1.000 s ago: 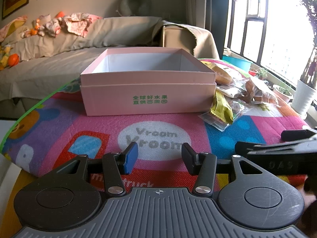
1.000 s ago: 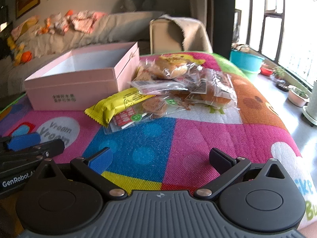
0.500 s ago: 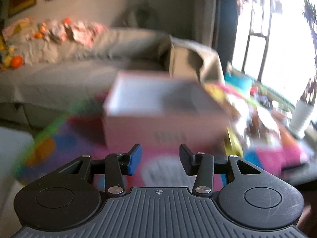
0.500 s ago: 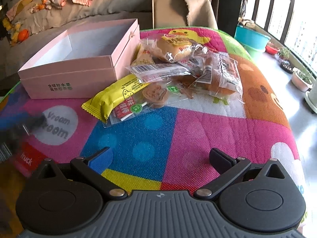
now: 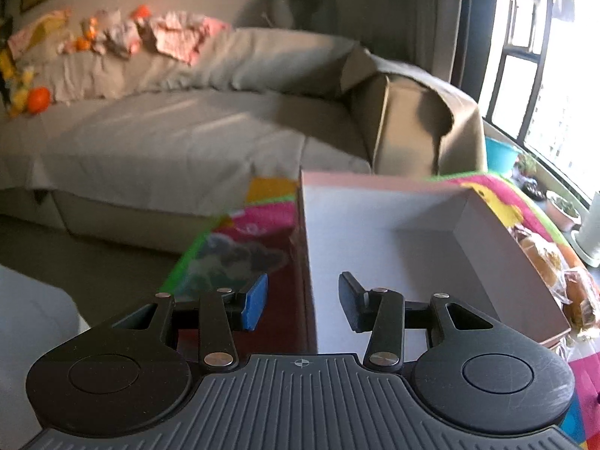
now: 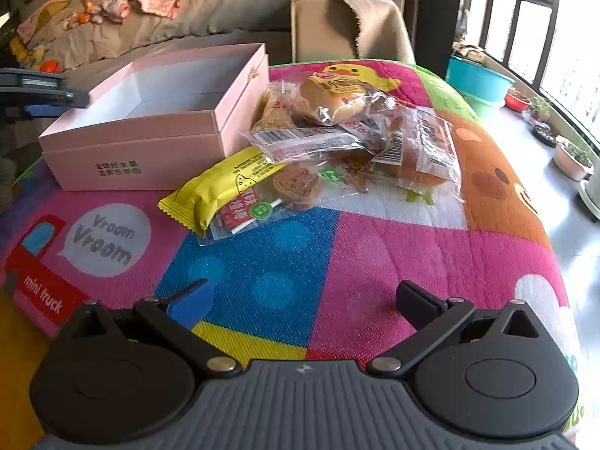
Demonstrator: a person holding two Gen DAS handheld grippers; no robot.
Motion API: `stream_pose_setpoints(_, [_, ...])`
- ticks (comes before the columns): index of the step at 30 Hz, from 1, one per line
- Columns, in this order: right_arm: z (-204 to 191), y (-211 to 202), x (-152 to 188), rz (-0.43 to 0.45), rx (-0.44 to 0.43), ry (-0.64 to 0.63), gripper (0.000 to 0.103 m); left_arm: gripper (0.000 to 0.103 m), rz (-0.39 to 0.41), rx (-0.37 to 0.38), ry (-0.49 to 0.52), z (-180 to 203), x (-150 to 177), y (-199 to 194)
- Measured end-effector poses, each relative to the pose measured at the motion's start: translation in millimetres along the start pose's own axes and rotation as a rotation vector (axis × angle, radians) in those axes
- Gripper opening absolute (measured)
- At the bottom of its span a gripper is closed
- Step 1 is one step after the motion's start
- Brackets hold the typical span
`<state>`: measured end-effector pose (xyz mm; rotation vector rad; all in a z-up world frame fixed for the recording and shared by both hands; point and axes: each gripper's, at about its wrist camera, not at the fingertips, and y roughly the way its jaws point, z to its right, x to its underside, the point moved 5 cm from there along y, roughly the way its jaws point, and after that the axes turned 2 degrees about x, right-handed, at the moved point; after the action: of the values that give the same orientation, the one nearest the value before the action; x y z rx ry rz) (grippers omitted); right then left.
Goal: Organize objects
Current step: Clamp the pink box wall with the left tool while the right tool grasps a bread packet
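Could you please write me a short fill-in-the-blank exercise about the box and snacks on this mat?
1. The pink box has its lid off and is ____ inside.
2. The yellow packet lies on the ____ side of the box in the right wrist view.
3. The right gripper holds ____ between its fingers.

Missing words: empty; right; nothing

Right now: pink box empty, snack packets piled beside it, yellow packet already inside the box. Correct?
Not quite. The yellow packet is not inside: the right wrist view shows it on the mat, at the front of the snack pile beside the pink box. The box is empty.
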<state>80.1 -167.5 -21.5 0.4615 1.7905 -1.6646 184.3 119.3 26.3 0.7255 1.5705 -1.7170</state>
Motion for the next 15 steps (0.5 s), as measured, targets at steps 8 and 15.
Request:
stream_pose_setpoints(8, [-23.3, -38.2, -31.5, 0.351, 0.059, -0.135, 0.103, 0.035, -0.075, 0.03, -0.001, 3.2, 20.2, 14.8])
stream_pose_setpoints(15, [-4.1, -22.1, -60.0, 0.315, 0.029, -0.059, 0.103, 0.014, -0.071, -0.013, 0.013, -1.7, 26.7, 12.9])
